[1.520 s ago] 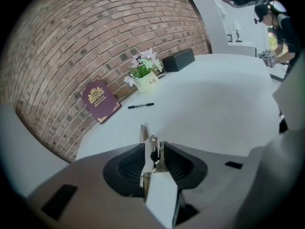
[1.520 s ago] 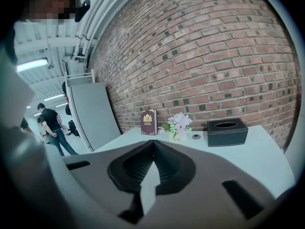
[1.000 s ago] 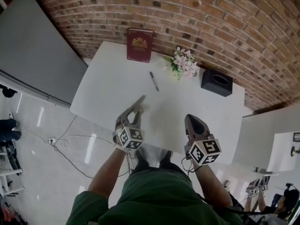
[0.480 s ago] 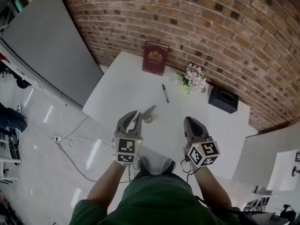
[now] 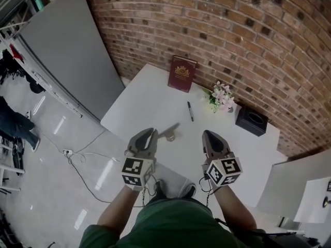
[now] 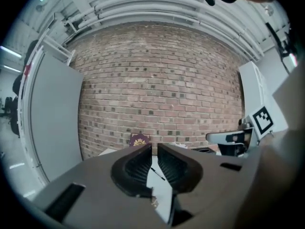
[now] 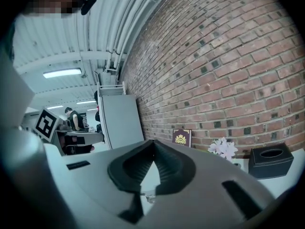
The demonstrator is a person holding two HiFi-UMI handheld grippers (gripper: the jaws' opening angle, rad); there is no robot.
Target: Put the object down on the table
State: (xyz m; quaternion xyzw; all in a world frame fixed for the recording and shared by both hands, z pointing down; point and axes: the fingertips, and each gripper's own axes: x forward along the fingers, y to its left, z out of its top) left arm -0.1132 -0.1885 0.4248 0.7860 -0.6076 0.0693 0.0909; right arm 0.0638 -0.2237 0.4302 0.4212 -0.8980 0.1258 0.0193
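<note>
A small brownish object (image 5: 170,137) stands on the white table (image 5: 150,102) near its front edge; it is too small to tell what it is. It also shows low between the jaws in the left gripper view (image 6: 155,202). My left gripper (image 5: 151,132) hangs above and just left of it. Its jaws have just been closing and now stand a narrow slit apart (image 6: 154,147) with nothing between them. My right gripper (image 5: 208,134) hangs to the object's right, apart from it. In the right gripper view its jaws (image 7: 153,142) meet at the tips, empty.
At the table's far side by the brick wall are a red book (image 5: 182,74), a bunch of pink flowers (image 5: 221,97) and a black box (image 5: 252,121). A pen (image 5: 190,111) lies mid-table. A grey panel (image 5: 67,56) stands left; a cable (image 5: 83,156) trails on the floor.
Both grippers have risen and drawn back from the table. The left jaws went from wide open to nearly closed. The small object stays on the table.
</note>
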